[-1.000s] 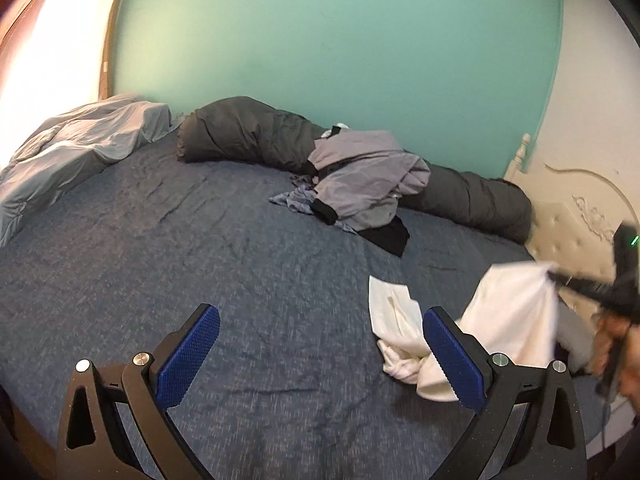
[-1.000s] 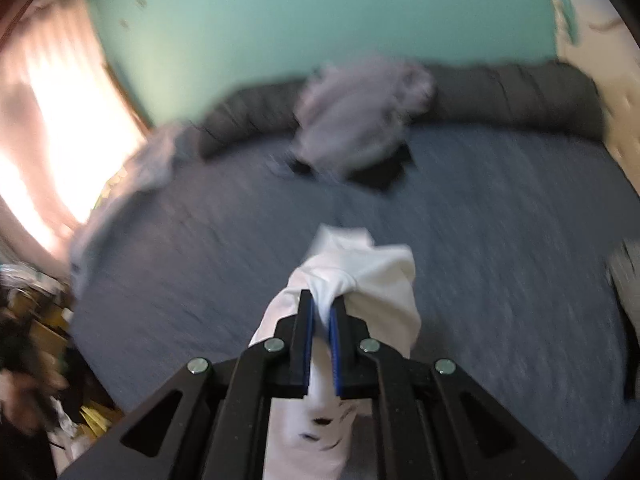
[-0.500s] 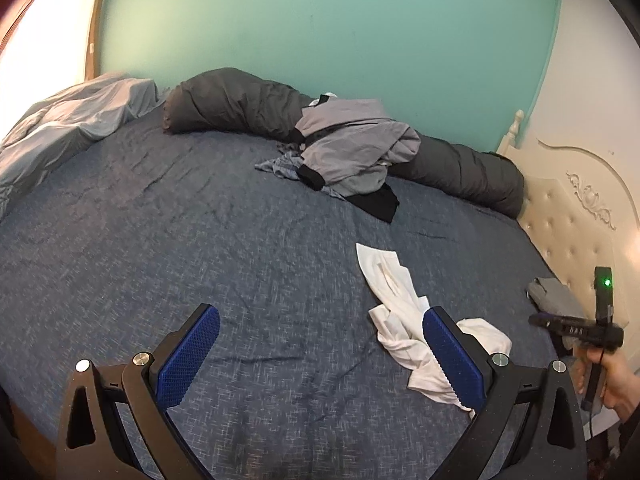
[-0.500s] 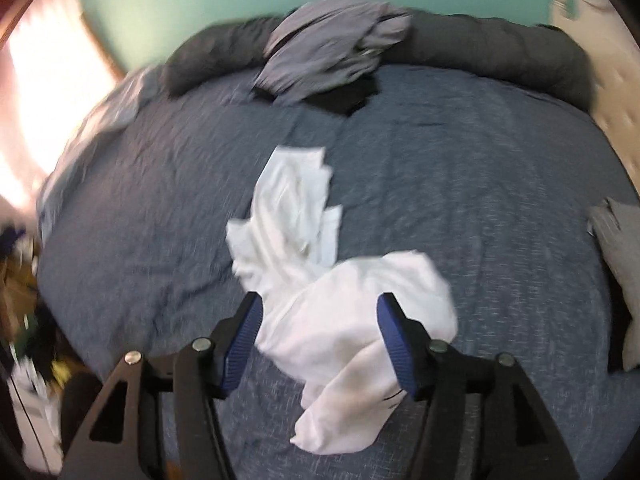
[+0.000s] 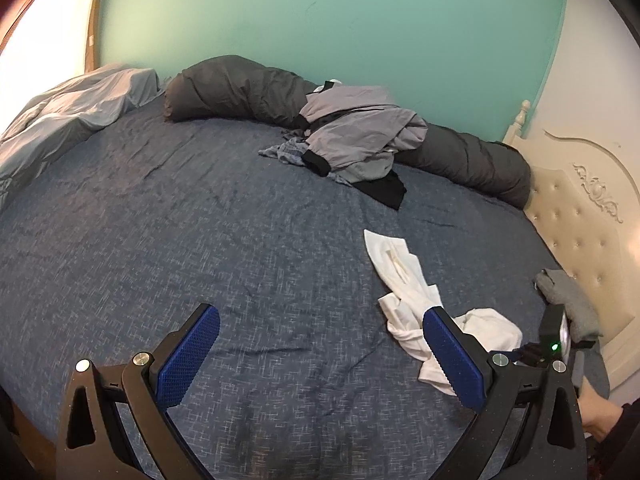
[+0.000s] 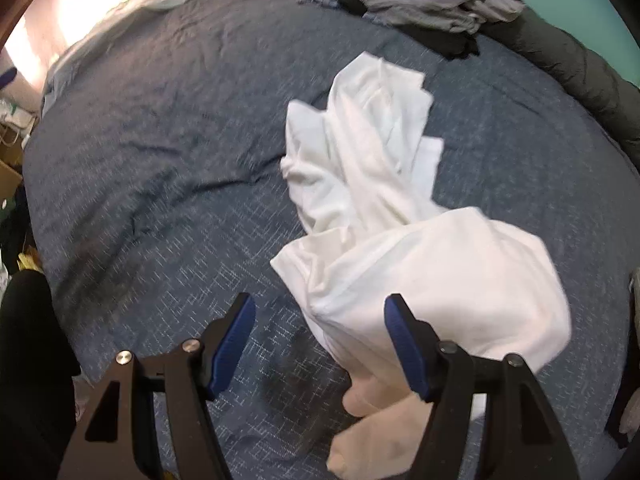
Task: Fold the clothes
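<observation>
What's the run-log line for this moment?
phase: garment dropped | white garment: crumpled on bed | right gripper: just opened, empty | left gripper: open

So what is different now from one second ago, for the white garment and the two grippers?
The right gripper let go of the white garment: its jaws have just been opening, and the garment dropped from the air onto the blue bedspread, where it lies crumpled. The left gripper stayed open and empty. The grey clothes pile did not move.
</observation>
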Demonstrator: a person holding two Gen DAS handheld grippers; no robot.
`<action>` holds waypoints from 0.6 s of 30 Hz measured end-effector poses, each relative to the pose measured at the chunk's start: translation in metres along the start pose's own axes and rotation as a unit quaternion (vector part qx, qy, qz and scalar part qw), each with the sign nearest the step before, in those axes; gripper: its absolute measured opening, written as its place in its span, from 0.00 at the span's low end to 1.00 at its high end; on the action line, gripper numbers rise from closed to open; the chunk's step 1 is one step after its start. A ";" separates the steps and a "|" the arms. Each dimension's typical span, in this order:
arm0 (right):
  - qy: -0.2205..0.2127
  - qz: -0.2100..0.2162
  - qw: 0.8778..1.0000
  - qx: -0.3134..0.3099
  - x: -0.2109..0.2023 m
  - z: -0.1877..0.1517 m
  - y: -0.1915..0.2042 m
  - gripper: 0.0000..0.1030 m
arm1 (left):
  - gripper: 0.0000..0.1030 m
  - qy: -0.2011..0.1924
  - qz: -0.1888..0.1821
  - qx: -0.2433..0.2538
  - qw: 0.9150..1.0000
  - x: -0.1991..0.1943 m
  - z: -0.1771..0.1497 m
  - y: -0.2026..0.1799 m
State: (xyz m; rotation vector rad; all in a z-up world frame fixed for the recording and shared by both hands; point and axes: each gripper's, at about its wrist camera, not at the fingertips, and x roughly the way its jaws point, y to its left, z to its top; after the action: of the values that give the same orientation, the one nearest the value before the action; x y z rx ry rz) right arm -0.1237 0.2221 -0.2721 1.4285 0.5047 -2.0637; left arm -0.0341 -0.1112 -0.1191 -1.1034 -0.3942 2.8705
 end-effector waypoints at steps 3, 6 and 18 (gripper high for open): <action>0.016 -0.007 1.000 -0.009 0.014 0.000 0.002 0.56 | 1.00 0.004 0.000 -0.006 1.000 0.004 -0.002 0.006; 0.023 -0.015 1.000 -0.007 0.022 0.000 -0.001 0.17 | 1.00 0.007 0.002 -0.005 1.000 0.008 -0.003 0.009; -0.010 0.039 0.997 0.065 -0.019 0.012 -0.038 0.00 | 1.00 0.013 -0.001 -0.009 1.000 0.015 -0.006 0.009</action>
State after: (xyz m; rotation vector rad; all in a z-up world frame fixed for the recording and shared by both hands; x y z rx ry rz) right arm -0.1522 0.2488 -0.2507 1.4762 0.3071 -2.0782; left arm -0.0406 -0.1162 -0.1357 -1.1421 -0.4220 2.8521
